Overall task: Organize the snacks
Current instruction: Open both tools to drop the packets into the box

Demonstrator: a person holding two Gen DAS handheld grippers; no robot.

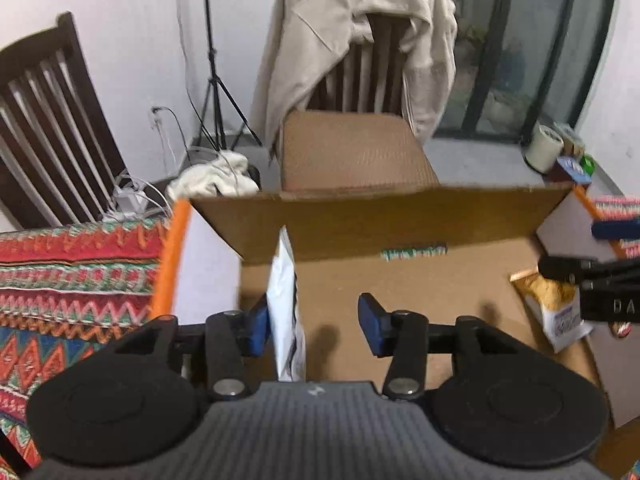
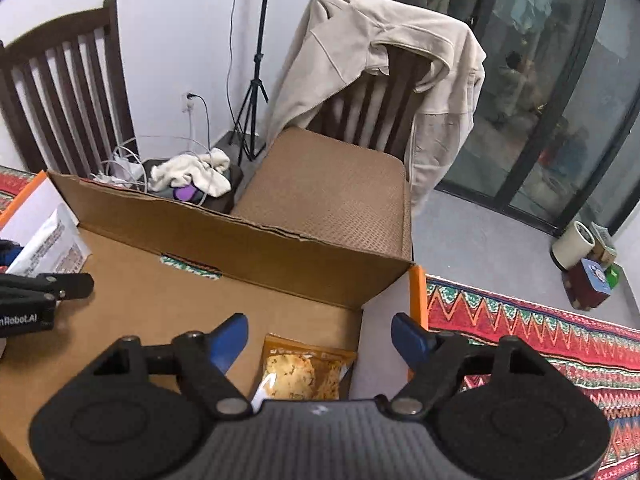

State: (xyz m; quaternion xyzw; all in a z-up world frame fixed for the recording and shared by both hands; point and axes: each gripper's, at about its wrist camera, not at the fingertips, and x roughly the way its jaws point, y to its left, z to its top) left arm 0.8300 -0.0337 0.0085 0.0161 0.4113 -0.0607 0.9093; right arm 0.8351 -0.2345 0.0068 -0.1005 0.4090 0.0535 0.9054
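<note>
- Left wrist view: left gripper (image 1: 318,322) has its blue fingers (image 1: 370,320) spread apart, nothing clamped. A white snack bag (image 1: 286,312) stands on edge between them, just beside the left-hand finger; contact cannot be confirmed.
- White bag sits inside the open cardboard box (image 1: 400,220), near its left wall.
- Right wrist view: right gripper (image 2: 320,340) fingers (image 2: 230,338) also held wide, gripping nothing. An orange chip bag (image 2: 304,372) lies flat on the box floor below and between them, near the right wall.
- Same chip bag (image 1: 554,308) shows at the right of the left wrist view, partly covered by the right gripper.
- Box rests on a surface covered by a patterned red cloth (image 2: 540,340).
- Beyond the box: a chair with a brown cushion (image 2: 328,196) and a beige jacket (image 2: 360,64) over its back.
</note>
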